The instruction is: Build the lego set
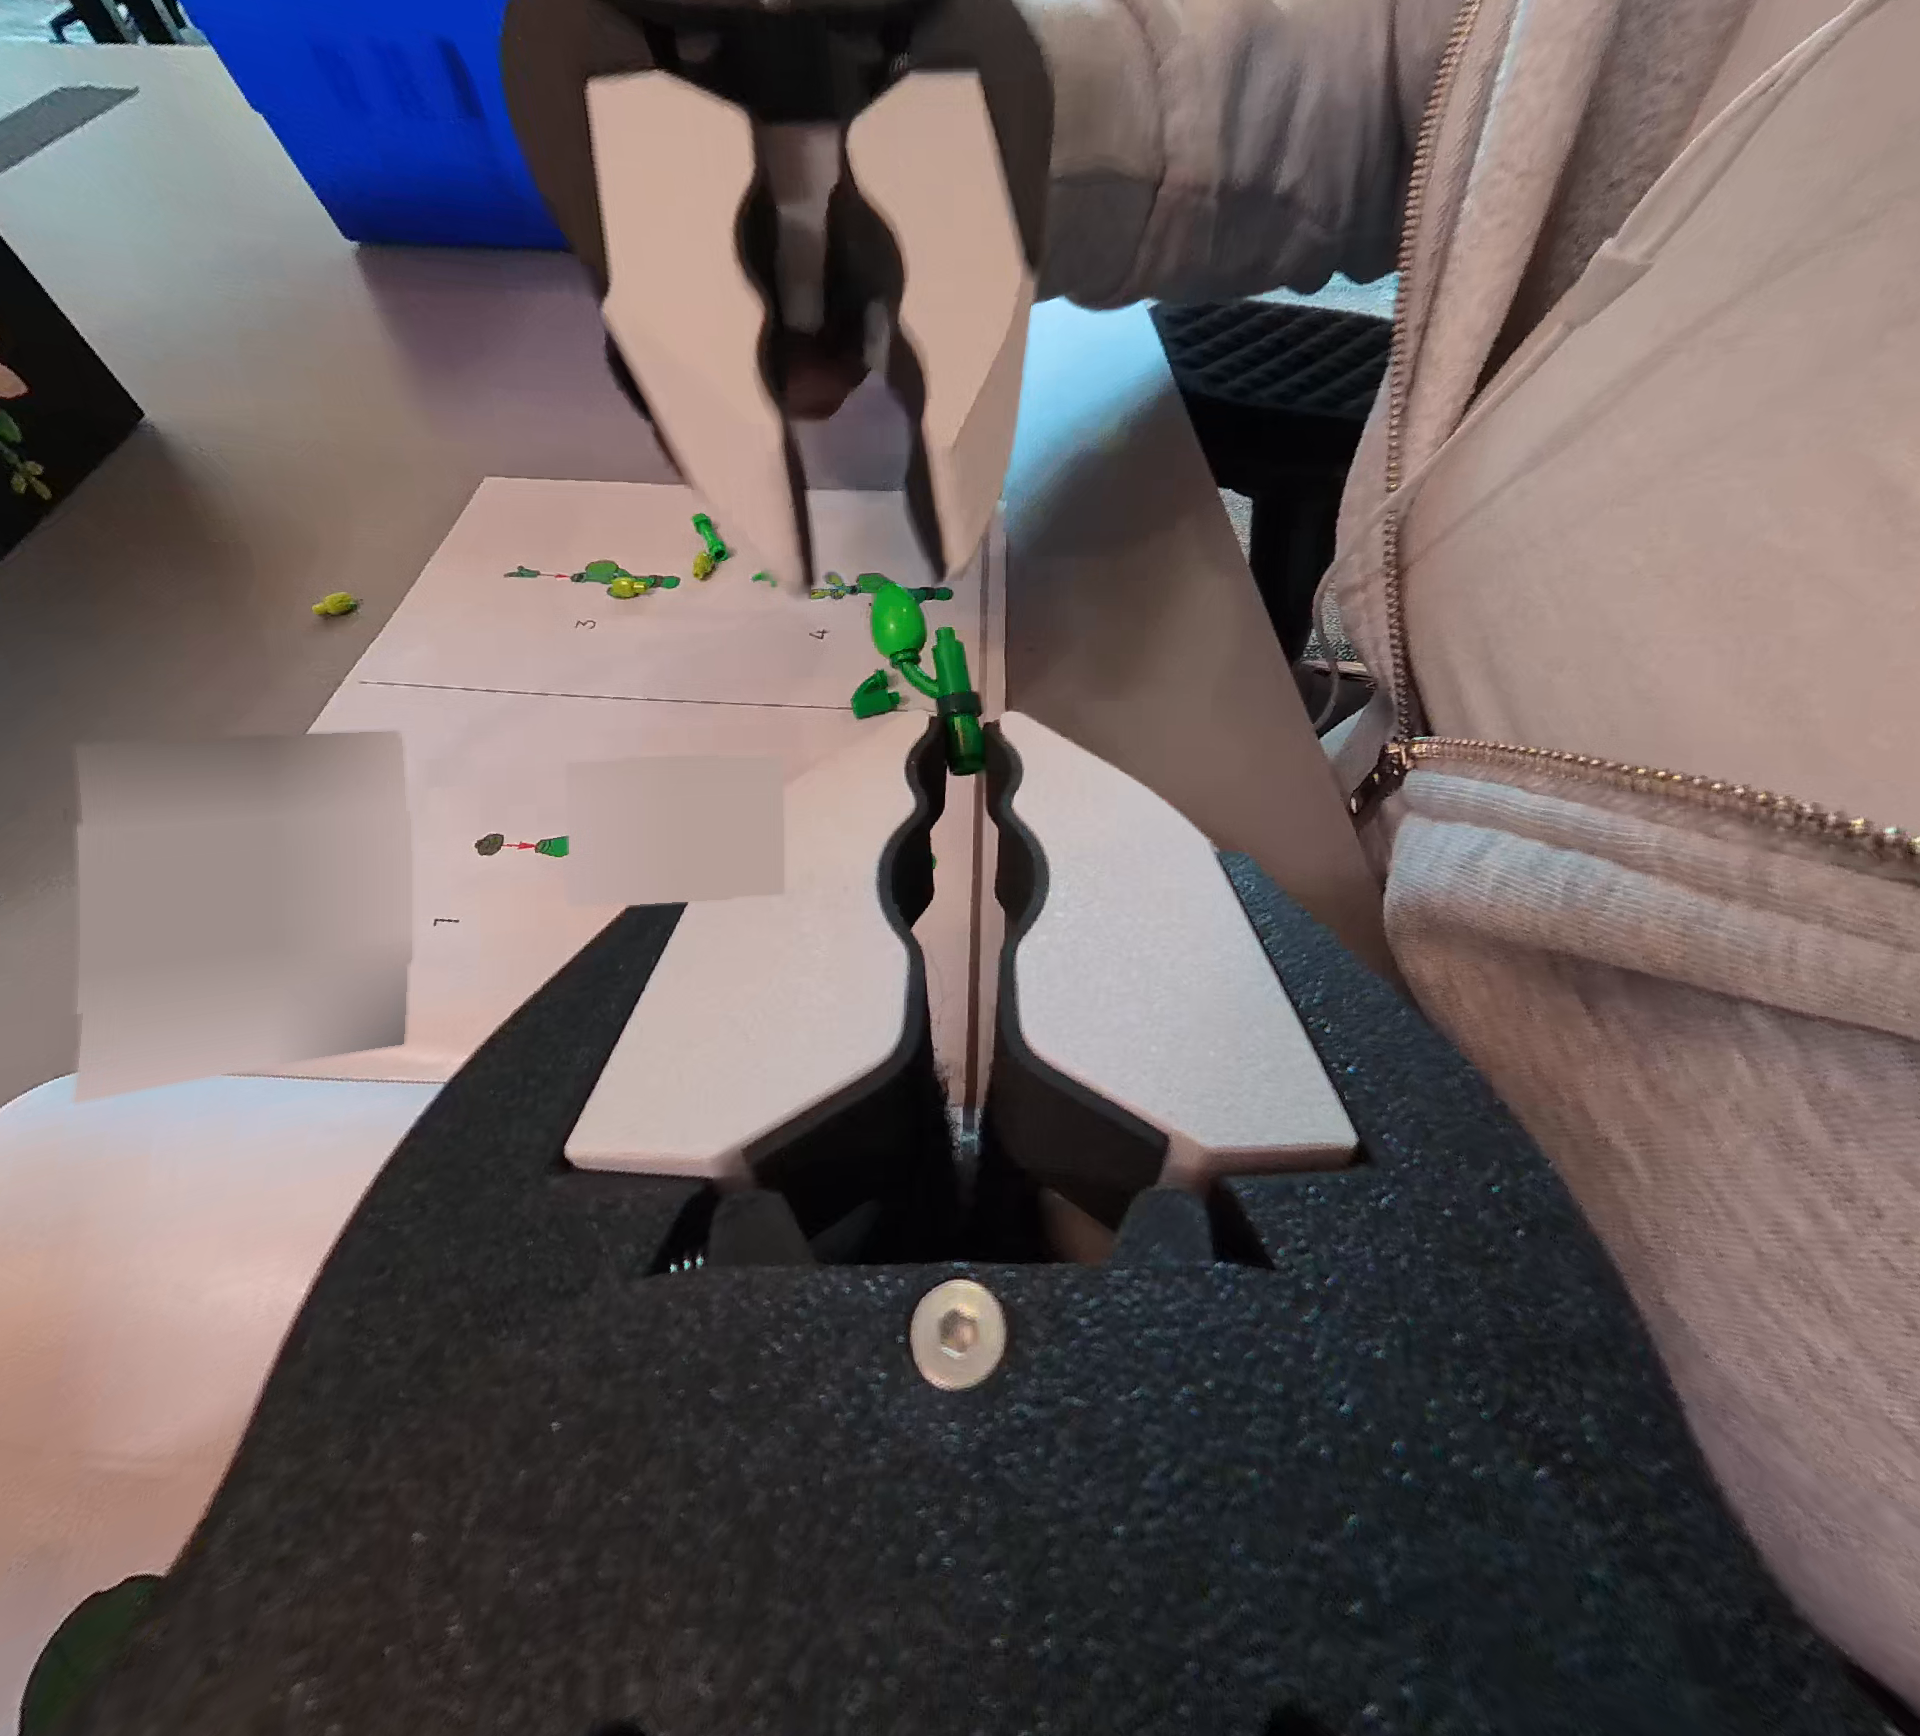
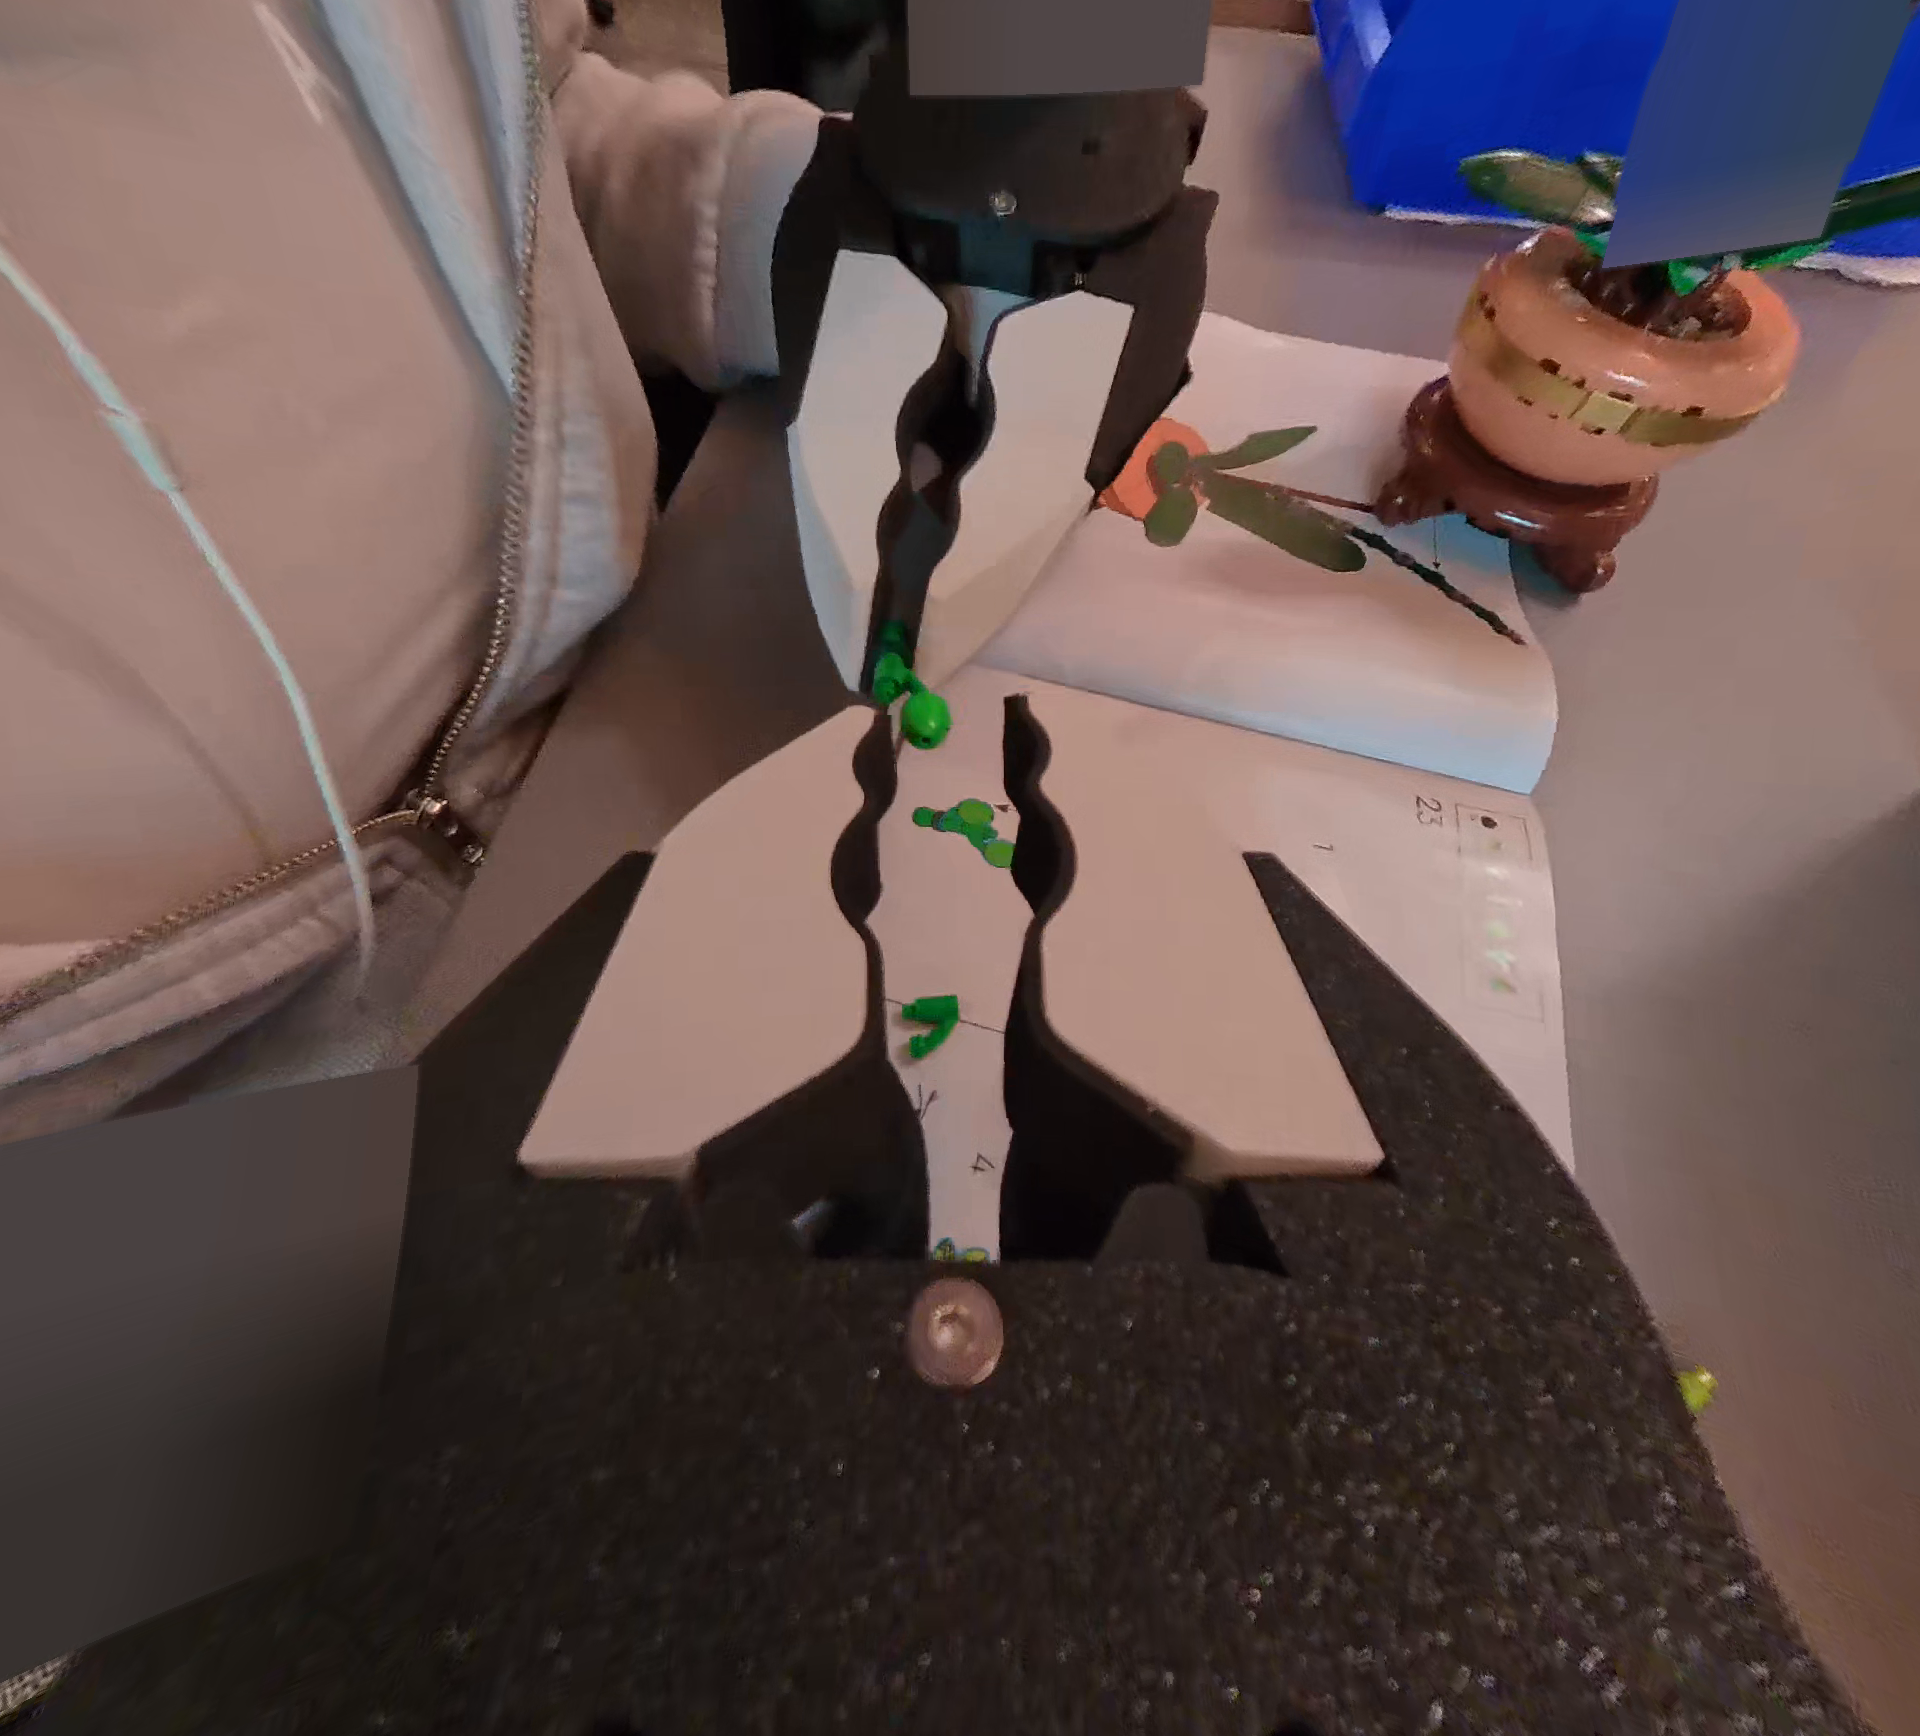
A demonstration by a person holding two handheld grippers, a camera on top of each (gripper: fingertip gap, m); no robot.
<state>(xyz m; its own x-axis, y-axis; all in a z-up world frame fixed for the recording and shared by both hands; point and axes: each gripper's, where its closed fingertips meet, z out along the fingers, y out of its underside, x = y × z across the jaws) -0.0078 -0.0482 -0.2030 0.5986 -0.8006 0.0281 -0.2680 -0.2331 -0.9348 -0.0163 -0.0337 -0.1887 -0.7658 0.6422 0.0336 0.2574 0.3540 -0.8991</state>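
My left gripper (image 1: 964, 725) is shut on the lower end of a green Lego stem (image 1: 951, 668) that carries a curved arm and a green bud (image 1: 896, 621). It holds the stem just above the open instruction booklet (image 1: 675, 658). My right gripper (image 1: 873, 574) is open and empty, pointing down at the booklet just beyond the bud. In the right wrist view, my right gripper (image 2: 951, 720) has its open tips on either side of the bud (image 2: 925, 720), and the left gripper (image 2: 883, 668) faces it, clamping the stem (image 2: 891, 652). A loose green piece (image 2: 930, 1026) lies on the booklet (image 2: 1195, 855).
Small yellow-green pieces (image 1: 335, 606) lie on the table and on the booklet (image 1: 623, 585). A blue bin (image 1: 364, 45) stands at the back. A built Lego plant in a tan pot (image 2: 1600, 398) stands beside the booklet. A person's beige hoodie (image 1: 1610, 751) is close on one side. The grippers are tip to tip, or close to it. The loose green piece (image 2: 930, 1026) sits 7 centimetres or so from the ends of my left fingers. It is also in sight in the left wrist view (image 1: 872, 699).
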